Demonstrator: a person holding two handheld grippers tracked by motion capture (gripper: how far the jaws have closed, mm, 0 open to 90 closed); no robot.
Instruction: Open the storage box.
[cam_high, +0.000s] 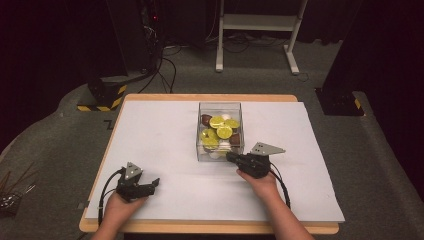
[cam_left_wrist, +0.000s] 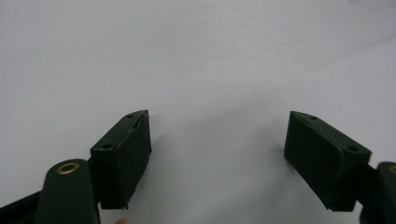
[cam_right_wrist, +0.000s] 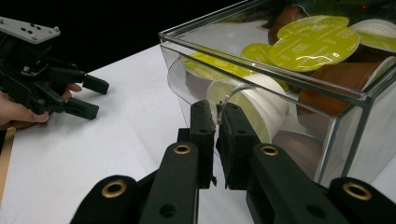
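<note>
Right tongs (cam_right_wrist: 215, 122) clenched on clear box (cam_right_wrist: 355, 95) wall's tab, left tongs (cam_left_wrist: 217, 154) released, well apart.

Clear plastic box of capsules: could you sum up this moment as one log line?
right gripper: shut on tab of clear plastic box | left gripper: open, over white table cover | contents: yellow-lidded capsules

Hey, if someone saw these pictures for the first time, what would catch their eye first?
Probably the clear plastic box mid-table, full of lime-green-lidded, brown and white coffee capsules. Next, the right gripper, its black jaws pinched on a clear tab at the box's near wall. The left gripper rests open on the white table cover.
</note>
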